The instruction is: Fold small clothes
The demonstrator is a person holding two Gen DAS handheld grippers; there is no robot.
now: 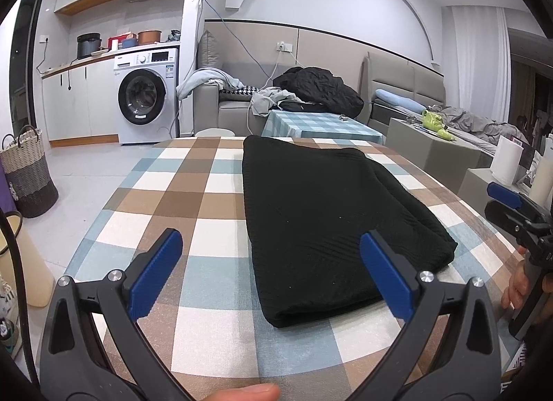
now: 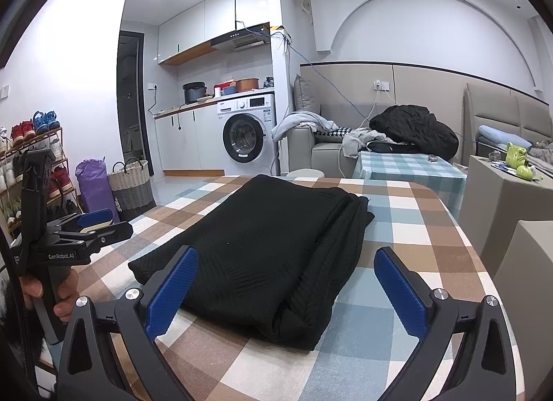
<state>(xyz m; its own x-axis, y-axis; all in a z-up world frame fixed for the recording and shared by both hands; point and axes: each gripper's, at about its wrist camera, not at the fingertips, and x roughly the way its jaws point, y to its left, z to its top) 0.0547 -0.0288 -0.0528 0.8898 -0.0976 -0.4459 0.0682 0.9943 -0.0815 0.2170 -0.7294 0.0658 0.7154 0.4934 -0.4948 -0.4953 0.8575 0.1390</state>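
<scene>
Black knit garment (image 1: pixel 321 221): folded into a long layered rectangle on checked surface (image 1: pixel 193 200). Left tool (image 1: pixel 273 273), right tool (image 2: pixel 287 283): spread wide, holding nothing. Likely one crosswise fold left.

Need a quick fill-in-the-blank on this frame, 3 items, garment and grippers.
1. The folded garment on the checked tablecloth is ____ in colour.
2. The left gripper is ____, holding nothing.
3. The pads of the right gripper are ____ in colour.

Missing words: black; open; blue

Black grippers (image 1: pixel 271 269) — blue ribbed fingers (image 1: pixel 155 273), silver screws
</scene>
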